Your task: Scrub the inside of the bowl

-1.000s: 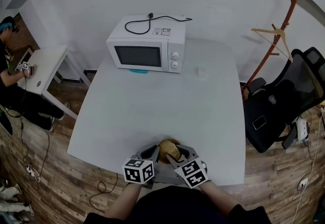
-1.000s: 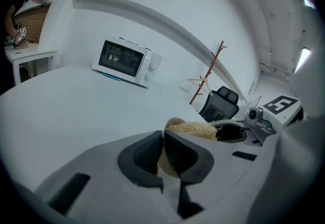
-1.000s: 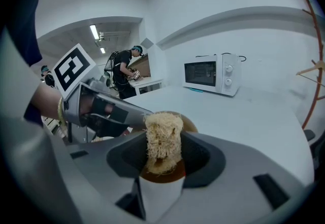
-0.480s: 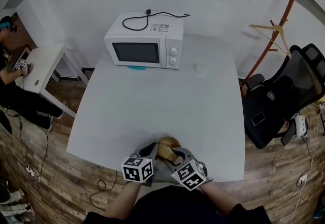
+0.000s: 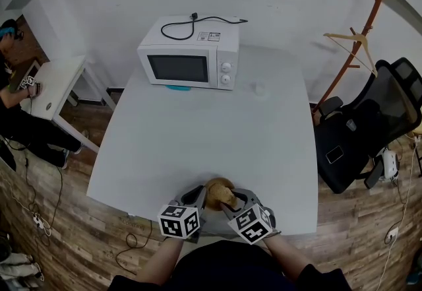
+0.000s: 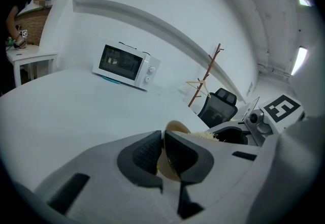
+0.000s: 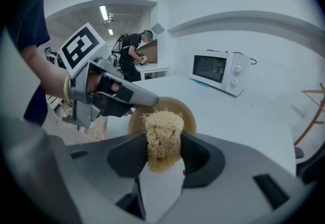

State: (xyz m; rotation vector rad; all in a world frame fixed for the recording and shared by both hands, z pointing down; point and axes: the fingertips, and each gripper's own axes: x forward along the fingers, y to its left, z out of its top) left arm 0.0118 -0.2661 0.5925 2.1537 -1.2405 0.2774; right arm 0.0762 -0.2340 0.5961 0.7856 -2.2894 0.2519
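White table | left gripper clamps bowl rim, mouth tipped rightward | right gripper clamps scrubber, long axis upright

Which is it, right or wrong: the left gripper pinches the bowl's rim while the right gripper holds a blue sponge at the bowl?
Wrong in one respect. The right gripper holds no blue sponge but a tan, fibrous scrubber, as the right gripper view shows. The rest stands: the left gripper pinches the rim of the bowl, and the scrubber is at the bowl.
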